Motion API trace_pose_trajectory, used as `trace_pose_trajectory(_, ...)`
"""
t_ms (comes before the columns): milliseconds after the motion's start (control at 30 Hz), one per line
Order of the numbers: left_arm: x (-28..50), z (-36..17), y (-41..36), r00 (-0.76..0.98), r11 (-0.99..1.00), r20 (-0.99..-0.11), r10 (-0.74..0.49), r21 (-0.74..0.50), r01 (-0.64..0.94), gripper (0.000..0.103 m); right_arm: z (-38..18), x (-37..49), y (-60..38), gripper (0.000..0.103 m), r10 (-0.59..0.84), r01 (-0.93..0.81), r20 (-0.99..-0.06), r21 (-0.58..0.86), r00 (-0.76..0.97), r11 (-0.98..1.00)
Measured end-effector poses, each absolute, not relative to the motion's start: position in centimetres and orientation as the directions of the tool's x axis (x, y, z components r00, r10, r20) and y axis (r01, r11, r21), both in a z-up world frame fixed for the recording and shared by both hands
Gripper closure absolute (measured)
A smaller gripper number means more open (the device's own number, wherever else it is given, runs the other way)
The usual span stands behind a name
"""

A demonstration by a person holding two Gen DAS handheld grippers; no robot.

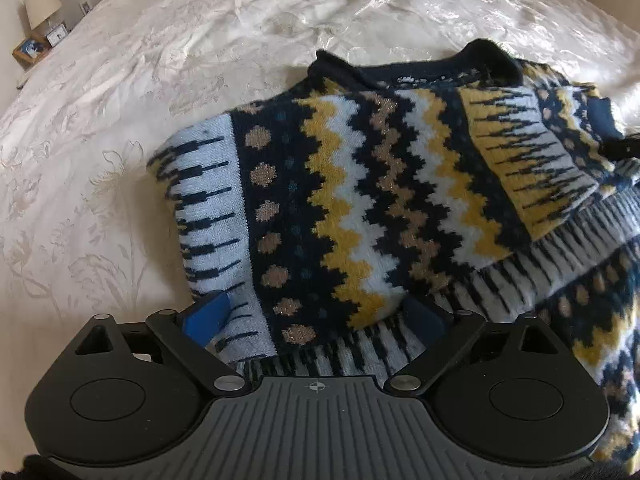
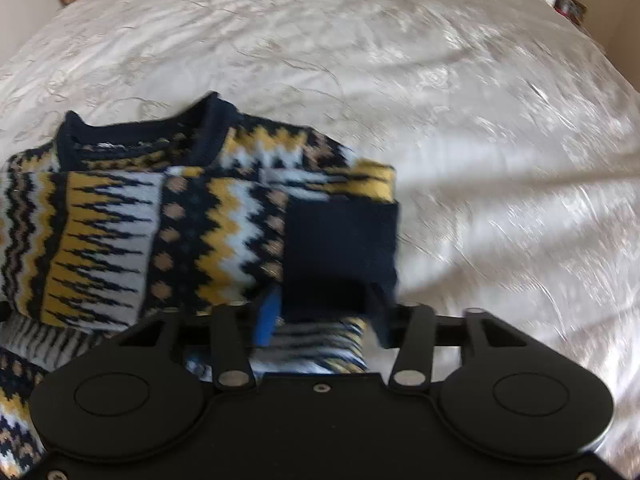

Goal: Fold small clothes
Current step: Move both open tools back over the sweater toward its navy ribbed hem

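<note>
sweater half folded on the bed, both claws low over it

the patterned sweater [image 1: 360, 200] lies toward the near edge of the bed [image 1: 140, 80], sleeves laid in over the body. the left claw [image 1: 316, 316] stands wide, straddling the folded left side without pinching. the right claw [image 2: 324, 320] is about half open around the navy cuff [image 2: 340, 252]; blur hides whether it presses. best to let go cleanly, then smooth the sleeves flat before the next fold. a lamp [image 1: 40, 4] and photo frame [image 1: 30, 50] sit well apart by the far-left corner; nothing blocks.
</note>
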State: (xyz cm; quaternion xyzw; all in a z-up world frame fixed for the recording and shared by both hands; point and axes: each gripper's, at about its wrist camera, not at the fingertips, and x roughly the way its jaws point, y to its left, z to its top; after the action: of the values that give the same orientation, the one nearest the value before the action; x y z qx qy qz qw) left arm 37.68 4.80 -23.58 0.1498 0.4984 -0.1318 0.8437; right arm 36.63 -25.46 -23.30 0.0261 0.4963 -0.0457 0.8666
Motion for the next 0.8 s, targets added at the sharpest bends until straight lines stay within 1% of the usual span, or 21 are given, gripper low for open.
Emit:
trace_pose_trajectory(67,37.4,-22.3,4.8,0.482,0.927,-0.871,-0.095,0.099,0.361,0.008,-22.6,36.1,-25.9,0.043,-0.056,0.135,-0.857,0.016,0.512,0.991)
trace_pose_trajectory(133,37.0,-21.0,5.1,0.492,0.939,-0.862,-0.121,0.062,0.339,0.008,-21.4,35.2,-26.0,0.041,-0.055,0.146,-0.846,0.026,0.530,0.989)
trace_pose_trajectory(200,36.4,-19.8,5.5,0.499,0.948,-0.855,-0.142,0.027,0.316,0.008,-20.4,34.2,-25.6,0.032,-0.044,0.146,-0.838,0.043,0.543,0.988)
trace_pose_trajectory(333,34.2,-18.0,6.2,0.504,0.956,-0.846,-0.173,-0.022,0.291,0.008,-18.6,31.9,-24.4,0.023,-0.023,0.143,-0.825,0.071,0.565,0.987)
trace_pose_trajectory(400,32.8,-17.4,6.5,0.497,0.956,-0.847,-0.187,-0.041,0.290,0.008,-17.9,30.6,-23.5,0.016,-0.007,0.135,-0.819,0.086,0.573,0.987)
trace_pose_trajectory(600,29.3,-16.5,7.3,0.472,0.951,-0.854,-0.221,-0.081,0.299,0.008,-16.7,26.6,-20.8,0.004,0.017,0.120,-0.816,0.105,0.578,0.987)
trace_pose_trajectory(667,28.2,-16.4,7.5,0.462,0.947,-0.855,-0.235,-0.094,0.308,0.008,-16.4,25.3,-20.1,0.001,0.017,0.129,-0.815,0.113,0.579,0.985)
trace_pose_trajectory(800,25.9,-16.2,7.5,0.445,0.931,-0.853,-0.272,-0.116,0.346,0.008,-15.9,22.8,-18.7,0.001,0.013,0.144,-0.814,0.118,0.581,0.983)
